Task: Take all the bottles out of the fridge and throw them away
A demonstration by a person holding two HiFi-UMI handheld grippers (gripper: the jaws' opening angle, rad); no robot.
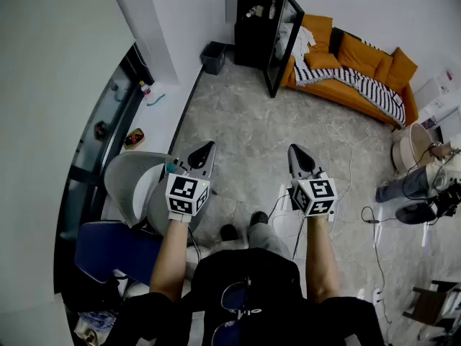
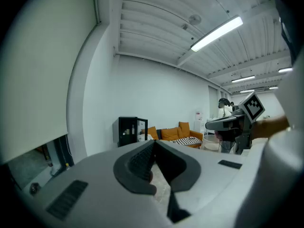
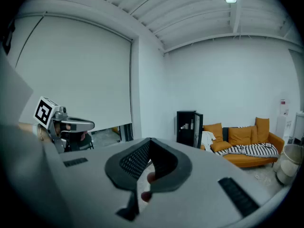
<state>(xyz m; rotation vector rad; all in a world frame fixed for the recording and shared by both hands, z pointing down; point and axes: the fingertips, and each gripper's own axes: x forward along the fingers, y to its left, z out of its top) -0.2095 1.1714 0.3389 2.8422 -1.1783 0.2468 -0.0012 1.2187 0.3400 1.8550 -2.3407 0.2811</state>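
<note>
A black fridge (image 1: 252, 21) stands against the far wall with its glass door (image 1: 281, 45) swung open. Small bottles (image 1: 254, 11) show on an upper shelf inside. The fridge also appears far off in the left gripper view (image 2: 126, 131) and in the right gripper view (image 3: 186, 127), where the bottles (image 3: 191, 125) are tiny. My left gripper (image 1: 205, 150) and right gripper (image 1: 297, 152) are held out side by side at about waist height, pointing toward the fridge from a few steps away. Both sets of jaws meet at the tips (image 2: 154, 142) (image 3: 150, 140) with nothing between them.
A dark bin (image 1: 214, 56) sits on the floor left of the fridge. An orange sofa (image 1: 353, 71) with a striped blanket stands to the fridge's right. A grey chair (image 1: 133, 186) is close at my left. Cables (image 1: 360, 215) and a white bucket (image 1: 410, 146) lie to the right.
</note>
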